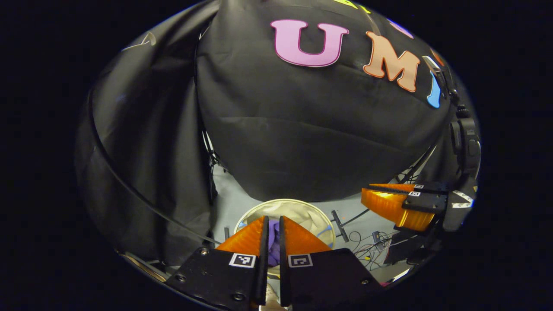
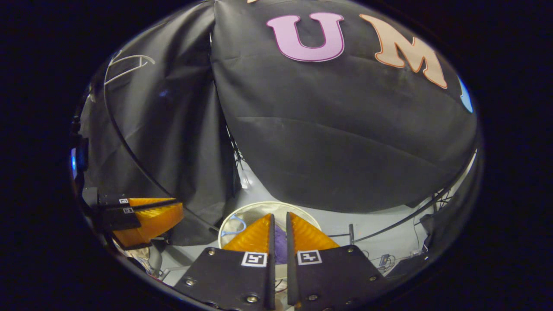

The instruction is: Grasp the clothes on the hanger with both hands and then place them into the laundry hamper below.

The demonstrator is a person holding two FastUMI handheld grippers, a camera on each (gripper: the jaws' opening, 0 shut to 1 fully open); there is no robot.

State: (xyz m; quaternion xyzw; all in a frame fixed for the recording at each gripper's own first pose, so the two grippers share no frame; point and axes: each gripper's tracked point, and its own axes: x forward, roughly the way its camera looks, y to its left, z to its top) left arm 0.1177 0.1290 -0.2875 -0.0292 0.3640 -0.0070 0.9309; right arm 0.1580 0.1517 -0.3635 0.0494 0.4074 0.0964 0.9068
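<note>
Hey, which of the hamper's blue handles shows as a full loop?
The handle just left of the right claw in the right gripper view: a whole blue loop inside the hamper rim, clear of the fingers.

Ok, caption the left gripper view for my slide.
Left gripper over the laundry hamper, purple clothes between its fingers.

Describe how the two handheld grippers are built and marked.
The left gripper and right gripper match: two ridged, wedge-shaped orange fingers on flat black plates fixed with screws, each plate carrying a square black-and-white marker.
</note>
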